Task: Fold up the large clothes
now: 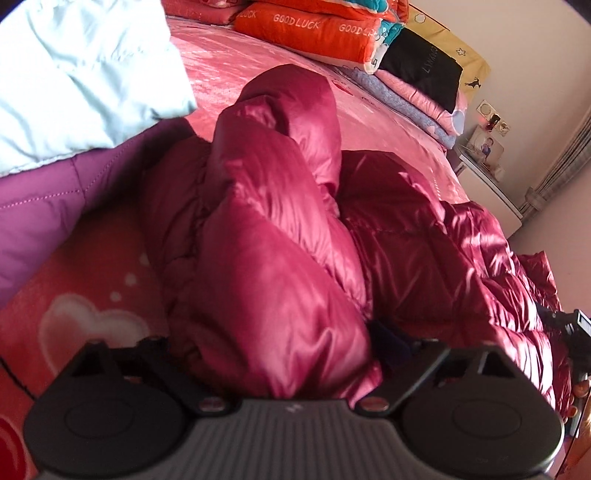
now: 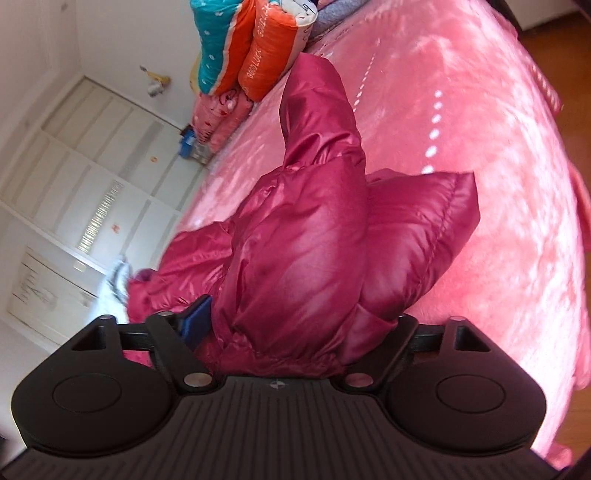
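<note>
On pink bed (image 2: 461, 110), puffy magenta down jacket (image 2: 303, 258) bulging between both wide-set grippers, left (image 1: 280, 343) and right (image 2: 295, 325); grip unclear; light, slippery, springy, best pinched at seams.

jacket (image 1: 273, 236): on bed (image 1: 221, 66), centre
folded quilts (image 1: 314, 26): 12 o'clock, behind jacket
pale garment (image 1: 81, 74): 10 o'clock

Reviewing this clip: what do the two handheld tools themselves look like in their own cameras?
Both match: the left tool and right tool have a ribbed base, matte black housings with round caps, silver pivot screws, and a small emblem at centre. The right shows a blue finger pad.
</note>
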